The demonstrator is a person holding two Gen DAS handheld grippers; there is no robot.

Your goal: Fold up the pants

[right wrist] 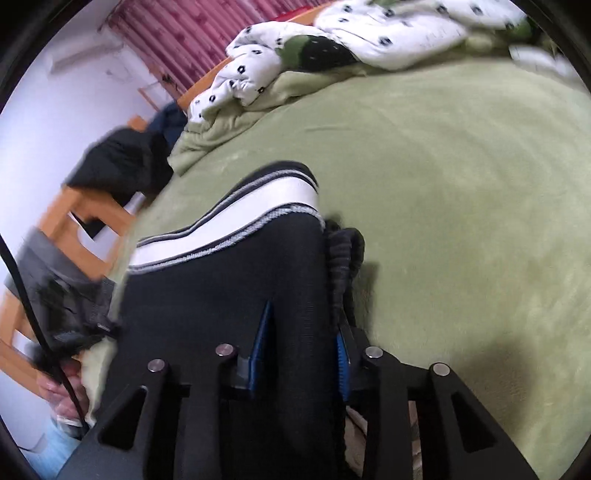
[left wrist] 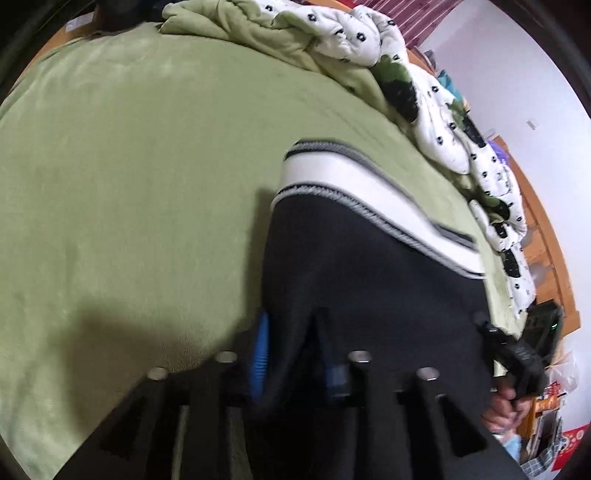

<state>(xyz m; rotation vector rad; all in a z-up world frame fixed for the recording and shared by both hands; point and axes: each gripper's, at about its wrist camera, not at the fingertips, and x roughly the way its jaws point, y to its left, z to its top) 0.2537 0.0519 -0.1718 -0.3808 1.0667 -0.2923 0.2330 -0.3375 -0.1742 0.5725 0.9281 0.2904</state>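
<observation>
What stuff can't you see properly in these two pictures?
- Pants legs: both views, cut off by the bottom edge behind each claw.
- Left claw grip: left wrist view, black cloth covers the pads.
- Right claw grip: right wrist view, cloth between the fingers hides contact.
- Hand: right wrist view, blurred at the edge.

Home bedroom. Bed (left wrist: 129, 166) covered with a plush light-green blanket fills most of both wrist views. Crumpled quilt (left wrist: 369, 33), white with small black print and green patches, is bunched along the far edge of the bed. Orange wooden bed frame (left wrist: 546, 258) runs beside the quilt. Dark red patterned curtain (right wrist: 192, 40) hangs behind, next to a plain white wall (right wrist: 55, 92). Dark clothes (right wrist: 122, 162) draped over wooden furniture beside the bed. Cluttered household bits (left wrist: 550, 417) low by the wall, blurred.
</observation>
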